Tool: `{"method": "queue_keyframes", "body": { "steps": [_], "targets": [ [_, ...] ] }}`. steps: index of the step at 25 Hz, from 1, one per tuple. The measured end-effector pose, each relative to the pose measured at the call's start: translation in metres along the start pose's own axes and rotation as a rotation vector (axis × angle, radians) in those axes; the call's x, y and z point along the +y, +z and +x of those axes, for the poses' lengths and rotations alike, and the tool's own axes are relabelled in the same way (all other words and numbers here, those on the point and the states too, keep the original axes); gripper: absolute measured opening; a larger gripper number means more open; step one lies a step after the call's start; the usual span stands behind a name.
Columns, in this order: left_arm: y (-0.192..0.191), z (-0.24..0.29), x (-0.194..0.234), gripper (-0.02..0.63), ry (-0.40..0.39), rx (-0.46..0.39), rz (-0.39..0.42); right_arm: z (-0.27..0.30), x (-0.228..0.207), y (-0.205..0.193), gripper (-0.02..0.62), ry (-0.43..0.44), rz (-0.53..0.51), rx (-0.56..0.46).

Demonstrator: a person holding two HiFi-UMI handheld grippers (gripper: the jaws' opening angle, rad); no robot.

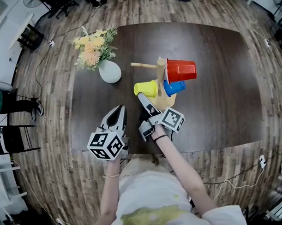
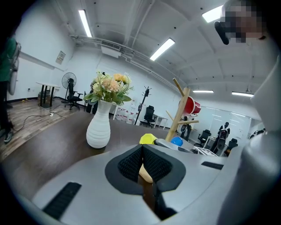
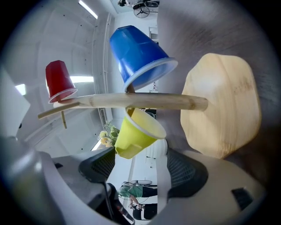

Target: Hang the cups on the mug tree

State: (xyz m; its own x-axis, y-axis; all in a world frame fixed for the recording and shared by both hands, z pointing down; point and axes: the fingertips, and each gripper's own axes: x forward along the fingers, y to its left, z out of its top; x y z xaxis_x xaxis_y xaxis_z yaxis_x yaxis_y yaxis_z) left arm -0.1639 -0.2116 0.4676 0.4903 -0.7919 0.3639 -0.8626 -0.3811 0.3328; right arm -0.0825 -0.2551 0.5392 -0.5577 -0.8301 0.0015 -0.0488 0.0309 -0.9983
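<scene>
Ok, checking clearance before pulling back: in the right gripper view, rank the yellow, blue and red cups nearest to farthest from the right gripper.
1. yellow cup, just beyond the open jaws of the right gripper.
2. blue cup, across the trunk of the mug tree, top centre.
3. red cup, far left, by the trunk's far end.

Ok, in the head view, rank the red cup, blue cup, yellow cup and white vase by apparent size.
1. Red plastic cup
2. White ribbed vase
3. Yellow plastic cup and blue plastic cup: too alike to rank; the blue is partly hidden.
</scene>
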Motion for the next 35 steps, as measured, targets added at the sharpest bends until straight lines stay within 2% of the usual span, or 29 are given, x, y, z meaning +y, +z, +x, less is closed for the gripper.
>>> {"method": "queue_keyframes", "body": {
  "steps": [4, 6, 8, 13, 16, 24, 31, 35],
  "targets": [
    [-0.004, -0.004, -0.004, 0.023, -0.008, -0.004, 0.003, -0.006, 0.003, -0.009, 0.353, 0.007, -0.04, 0.039],
    [-0.005, -0.006, -0.006, 0.023, -0.013, -0.007, 0.003, -0.012, 0.0, -0.012, 0.347, -0.027, -0.073, 0.062],
    [-0.006, -0.007, -0.008, 0.023, -0.019, -0.01, 0.003, -0.017, 0.0, -0.015, 0.307, -0.041, -0.112, 0.081],
    [-0.007, -0.009, -0.01, 0.023, -0.042, -0.015, 0.009, -0.021, 0.016, -0.018, 0.206, 0.011, -0.253, 0.109],
    [-0.008, -0.01, -0.013, 0.023, -0.058, -0.015, 0.016, -0.032, 0.016, -0.015, 0.161, -0.035, -0.351, 0.121],
    [0.0, -0.019, -0.018, 0.023, -0.101, -0.019, 0.056, -0.056, 0.034, -0.009, 0.064, -0.092, -0.605, 0.119],
    [0.003, -0.03, -0.024, 0.023, -0.138, -0.025, 0.087, -0.078, 0.052, -0.006, 0.035, -0.158, -0.825, 0.121],
    [0.006, -0.035, -0.028, 0.023, -0.156, -0.034, 0.104, -0.09, 0.062, -0.001, 0.031, -0.181, -0.898, 0.1]
  ]
}}
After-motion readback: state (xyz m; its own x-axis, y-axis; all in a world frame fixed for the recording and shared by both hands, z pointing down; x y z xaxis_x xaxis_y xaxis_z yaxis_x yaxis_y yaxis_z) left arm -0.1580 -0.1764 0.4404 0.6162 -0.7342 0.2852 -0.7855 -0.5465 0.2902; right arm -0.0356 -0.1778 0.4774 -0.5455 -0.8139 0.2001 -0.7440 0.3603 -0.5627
